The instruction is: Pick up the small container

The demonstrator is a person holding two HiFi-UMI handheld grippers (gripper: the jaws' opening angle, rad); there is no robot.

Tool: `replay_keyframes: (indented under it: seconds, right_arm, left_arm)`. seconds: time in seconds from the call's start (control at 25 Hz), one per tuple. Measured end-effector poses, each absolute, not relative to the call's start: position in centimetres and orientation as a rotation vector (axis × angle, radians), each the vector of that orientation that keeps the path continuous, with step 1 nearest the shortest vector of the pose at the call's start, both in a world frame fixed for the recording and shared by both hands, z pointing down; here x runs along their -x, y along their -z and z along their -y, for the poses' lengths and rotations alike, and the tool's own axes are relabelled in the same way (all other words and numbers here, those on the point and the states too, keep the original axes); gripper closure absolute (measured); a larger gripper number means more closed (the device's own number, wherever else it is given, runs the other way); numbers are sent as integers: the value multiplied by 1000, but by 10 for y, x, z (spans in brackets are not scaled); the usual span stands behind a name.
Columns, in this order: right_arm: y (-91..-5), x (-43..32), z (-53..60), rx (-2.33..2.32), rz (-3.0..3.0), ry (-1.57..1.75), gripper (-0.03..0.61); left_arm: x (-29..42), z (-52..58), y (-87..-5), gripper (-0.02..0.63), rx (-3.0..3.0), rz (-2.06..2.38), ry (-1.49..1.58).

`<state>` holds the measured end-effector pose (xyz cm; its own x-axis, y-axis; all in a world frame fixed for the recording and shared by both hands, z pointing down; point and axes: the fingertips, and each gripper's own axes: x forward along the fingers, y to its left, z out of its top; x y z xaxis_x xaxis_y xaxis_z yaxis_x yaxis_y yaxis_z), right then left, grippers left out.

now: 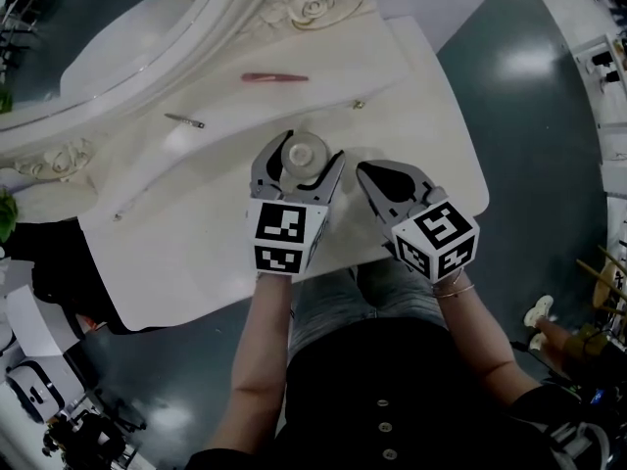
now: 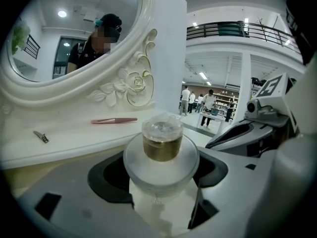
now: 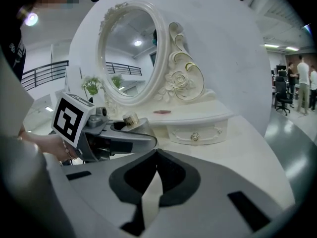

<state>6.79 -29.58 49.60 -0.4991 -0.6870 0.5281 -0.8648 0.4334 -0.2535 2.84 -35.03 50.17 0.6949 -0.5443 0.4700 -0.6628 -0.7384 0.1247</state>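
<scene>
small container (image 2: 161,155) is clamped round its frosted body by left gripper (image 1: 306,155), ready for lifting | right gripper (image 3: 155,157) is held closed, empty, just beside, judged unneeded

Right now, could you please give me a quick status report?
Left gripper shut on small container. Right gripper shut, empty, alongside. Nothing blocking; pink stick lies well apart.

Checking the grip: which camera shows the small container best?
Left gripper view: the small round frosted jar with a gold neck sits large between the left tongs. Head view shows only its top; right gripper view, a distant glimpse.
</scene>
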Motion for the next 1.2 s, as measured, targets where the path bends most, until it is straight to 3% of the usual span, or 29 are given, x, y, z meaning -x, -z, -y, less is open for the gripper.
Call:
replay_keyframes:
  seconds: [1.2]
  right_arm:
    - [-384,-26,313,-1229,2570,-368,577]
  left_arm:
    - [26,319,-387,304,-2673,1108,-294]
